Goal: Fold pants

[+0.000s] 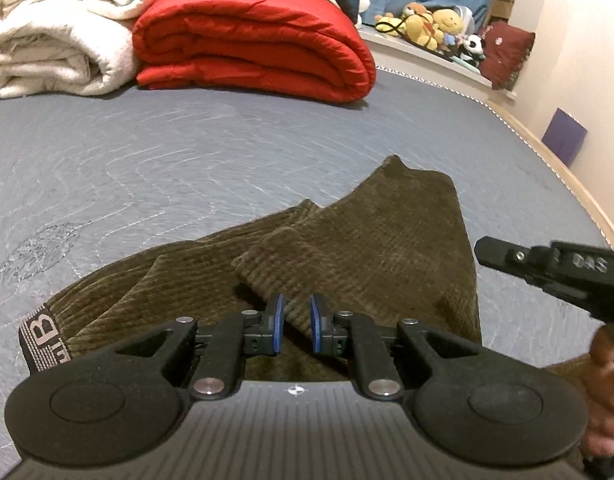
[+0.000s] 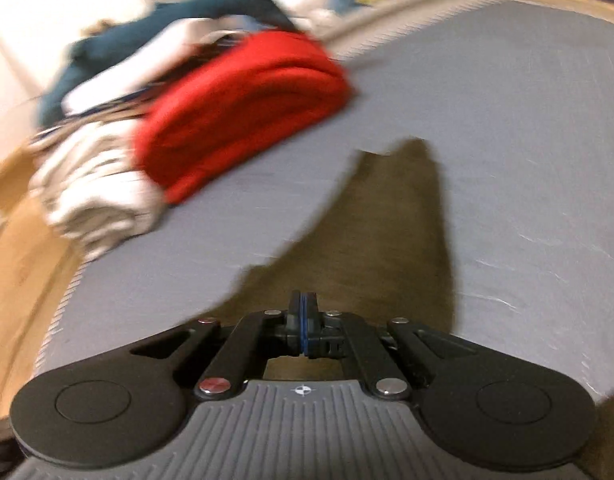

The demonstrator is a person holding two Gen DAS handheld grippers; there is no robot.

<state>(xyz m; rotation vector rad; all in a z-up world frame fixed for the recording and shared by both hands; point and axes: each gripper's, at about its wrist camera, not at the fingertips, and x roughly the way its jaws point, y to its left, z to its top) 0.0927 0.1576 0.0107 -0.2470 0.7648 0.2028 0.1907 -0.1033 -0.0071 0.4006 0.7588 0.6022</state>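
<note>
Olive-brown corduroy pants (image 1: 387,240) lie crumpled on the grey mattress (image 1: 167,152), and a black waistband with a white "B" (image 1: 41,338) shows at the lower left. My left gripper (image 1: 295,322) is low over the pants, its blue pads pinching a raised fold of the corduroy. My right gripper (image 1: 482,251) reaches in from the right edge, held by a hand (image 1: 607,396). In the blurred right wrist view the right gripper (image 2: 303,322) is shut, pads touching, with nothing visible between them. It hovers over the near end of the pants (image 2: 387,220).
A folded red quilt (image 1: 251,40) and a white blanket (image 1: 59,32) are stacked at the far end of the mattress. Plush toys (image 1: 427,24) sit on a ledge behind. The bed's wooden edge (image 1: 567,172) runs along the right, near the wall.
</note>
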